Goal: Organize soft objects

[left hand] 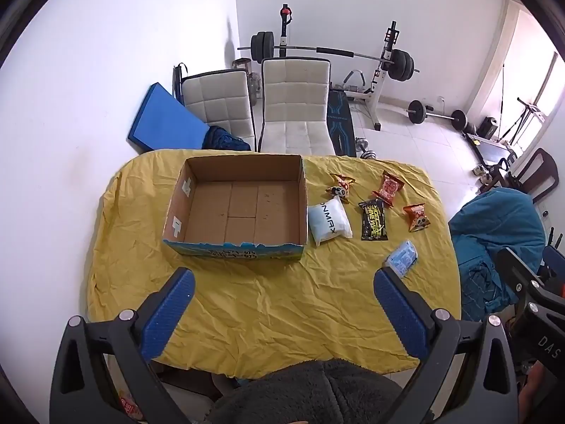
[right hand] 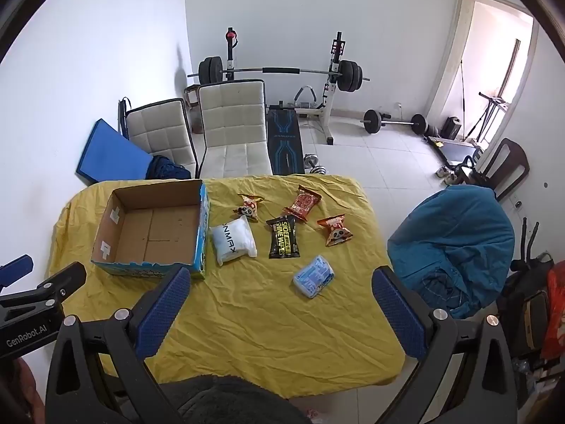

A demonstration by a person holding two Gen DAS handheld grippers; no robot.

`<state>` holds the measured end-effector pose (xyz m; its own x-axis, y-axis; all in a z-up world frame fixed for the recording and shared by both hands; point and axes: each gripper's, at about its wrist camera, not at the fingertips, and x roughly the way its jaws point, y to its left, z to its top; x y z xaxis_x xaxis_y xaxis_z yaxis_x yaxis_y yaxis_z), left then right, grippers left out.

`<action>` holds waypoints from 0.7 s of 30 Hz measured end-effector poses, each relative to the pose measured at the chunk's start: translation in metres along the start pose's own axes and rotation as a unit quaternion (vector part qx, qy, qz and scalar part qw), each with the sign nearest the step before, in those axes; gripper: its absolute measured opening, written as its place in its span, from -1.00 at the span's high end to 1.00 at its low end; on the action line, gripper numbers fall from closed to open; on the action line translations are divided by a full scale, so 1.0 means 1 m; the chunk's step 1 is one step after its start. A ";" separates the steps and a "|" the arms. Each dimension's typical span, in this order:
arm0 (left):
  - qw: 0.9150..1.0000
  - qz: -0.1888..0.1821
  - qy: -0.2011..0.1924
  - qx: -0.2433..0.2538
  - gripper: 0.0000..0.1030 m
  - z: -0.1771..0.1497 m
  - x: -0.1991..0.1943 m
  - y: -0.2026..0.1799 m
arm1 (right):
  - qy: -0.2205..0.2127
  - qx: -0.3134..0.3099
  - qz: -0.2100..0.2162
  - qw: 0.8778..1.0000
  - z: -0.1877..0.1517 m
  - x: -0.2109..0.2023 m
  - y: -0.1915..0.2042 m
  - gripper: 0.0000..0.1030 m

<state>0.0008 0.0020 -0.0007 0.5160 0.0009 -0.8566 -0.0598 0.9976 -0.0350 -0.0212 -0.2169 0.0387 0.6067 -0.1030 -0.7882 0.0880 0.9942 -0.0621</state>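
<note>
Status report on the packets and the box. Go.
Left claw and right claw open, holding nothing. Six packets on the yellow cloth, cardboard box holds nothing. Nothing in the way.

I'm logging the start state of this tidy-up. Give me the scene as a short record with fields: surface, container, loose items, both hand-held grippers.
surface: table under a wrinkled yellow cloth
container: open cardboard box, nothing visible inside, at the left of the table
loose items: white pouch beside the box; black wipes packet; red snack pack; two orange panda snack packs; blue packet nearest the person
left hand-held gripper: open, holding nothing, above the near table edge
right hand-held gripper: open, holding nothing
</note>
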 end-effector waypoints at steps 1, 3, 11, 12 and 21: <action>1.000 -0.001 0.002 -0.001 -1.00 0.000 0.000 0.001 | -0.001 0.001 -0.002 1.000 0.000 0.000 0.000 -1.00; 1.000 -0.002 0.003 -0.003 -1.00 0.001 0.001 0.004 | -0.002 0.002 -0.004 1.000 0.000 0.000 -0.001 -1.00; 1.000 0.000 -0.010 0.001 -1.00 0.001 -0.001 -0.007 | -0.002 0.004 0.000 1.000 0.000 0.001 -0.014 -1.00; 1.000 -0.001 -0.010 0.002 -1.00 0.001 -0.001 -0.008 | -0.004 0.002 -0.005 1.000 0.000 -0.003 -0.008 -1.00; 1.000 -0.007 -0.015 0.001 -1.00 -0.001 -0.003 0.000 | -0.012 -0.001 -0.007 1.000 -0.002 -0.010 -0.001 -1.00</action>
<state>-0.0014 0.0021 0.0014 0.5417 -0.0106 -0.8405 -0.0512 0.9976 -0.0456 -0.0289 -0.2170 0.0453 0.6242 -0.1185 -0.7722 0.0956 0.9926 -0.0750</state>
